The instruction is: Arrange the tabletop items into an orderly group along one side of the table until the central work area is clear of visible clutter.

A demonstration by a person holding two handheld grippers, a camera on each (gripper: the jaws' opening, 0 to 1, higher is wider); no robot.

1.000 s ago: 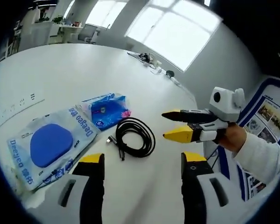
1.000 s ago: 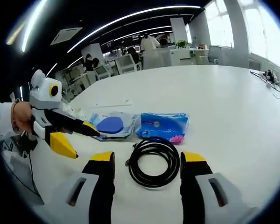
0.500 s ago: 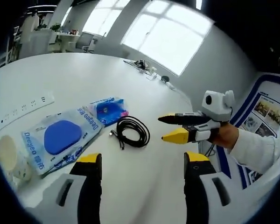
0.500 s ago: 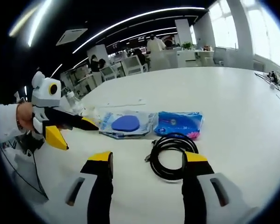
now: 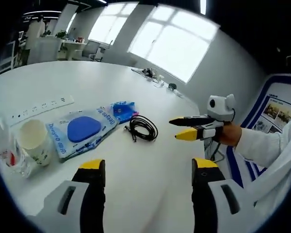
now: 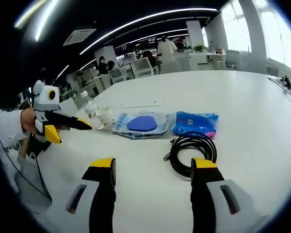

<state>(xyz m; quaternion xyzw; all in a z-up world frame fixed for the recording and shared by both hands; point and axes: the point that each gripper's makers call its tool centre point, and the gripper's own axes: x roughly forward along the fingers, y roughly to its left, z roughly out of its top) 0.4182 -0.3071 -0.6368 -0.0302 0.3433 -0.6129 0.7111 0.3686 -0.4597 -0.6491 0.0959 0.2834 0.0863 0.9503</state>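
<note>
Left gripper view looks across a broad white table (image 5: 136, 194) in a bright open office, with large windows on the far wall and a blue-edged poster board off to the right. Desks and seated people fill the background in the right gripper view, under long ceiling light strips.

Ahead and left of the left gripper (image 5: 148, 170), whose yellow-tipped jaws stand wide apart with nothing between them, lies a clear packet holding a blue oval pad (image 5: 82, 131); its blue lettering is too distorted to read for certain. Touching its far end is a smaller blue wipes pack (image 5: 122, 109) with a pink corner. Just beside that, straight ahead of the jaws, sits a coiled black cable (image 5: 144, 128). Nearer, to the far left, a pale paper cup (image 5: 35, 141) stands upright beside a clear plastic bottle (image 5: 7, 158) with a red label. A white power strip (image 5: 39, 107) lies beyond the cup.

The right gripper (image 5: 184, 128) reaches in from the right, held by a hand in a white sleeve (image 5: 262, 150), jaws parted and empty. A cluster of small items (image 5: 153, 75) rests at the far table edge.
</note>
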